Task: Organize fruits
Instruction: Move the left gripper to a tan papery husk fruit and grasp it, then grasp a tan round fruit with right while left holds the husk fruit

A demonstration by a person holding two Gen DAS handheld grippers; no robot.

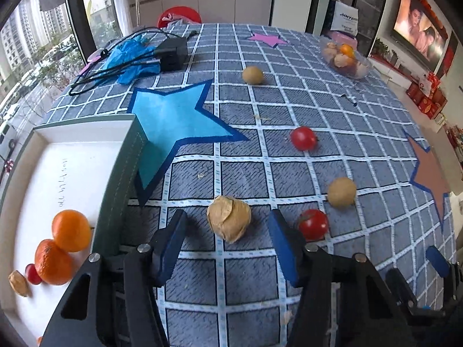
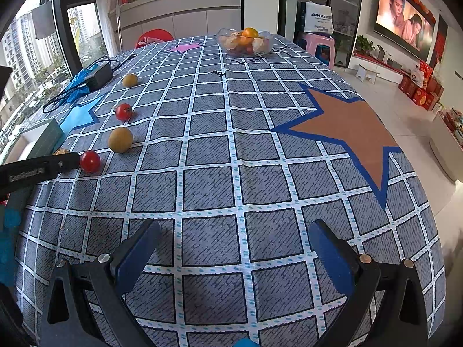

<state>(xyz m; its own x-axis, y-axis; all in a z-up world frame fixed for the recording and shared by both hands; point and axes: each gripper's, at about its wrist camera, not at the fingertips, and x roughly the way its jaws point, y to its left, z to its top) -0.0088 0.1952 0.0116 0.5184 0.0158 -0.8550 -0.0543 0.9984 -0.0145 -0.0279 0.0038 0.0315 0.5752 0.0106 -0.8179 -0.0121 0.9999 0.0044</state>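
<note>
Blue-padded fingers of the left gripper (image 1: 228,241) stand spread wide on the checked tablecloth (image 1: 246,283), released, with a papery husked physalis (image 1: 229,218) lying between the fingertips and touched by neither. Just outside the right-hand finger sits a cherry tomato (image 1: 314,224), and beyond it a round tan fruit (image 1: 342,192), a second cherry tomato (image 1: 303,138) and a farther tan fruit (image 1: 252,75). Left of the gripper, a white tray (image 1: 72,156) with a green wall holds two oranges (image 1: 62,245), a small tomato and another physalis. The right gripper (image 2: 234,248) is likewise spread open over bare cloth, grasping nothing, near a brown star (image 2: 347,133). At the table's far end a glass bowl (image 2: 246,42) holds more fruit.
</note>
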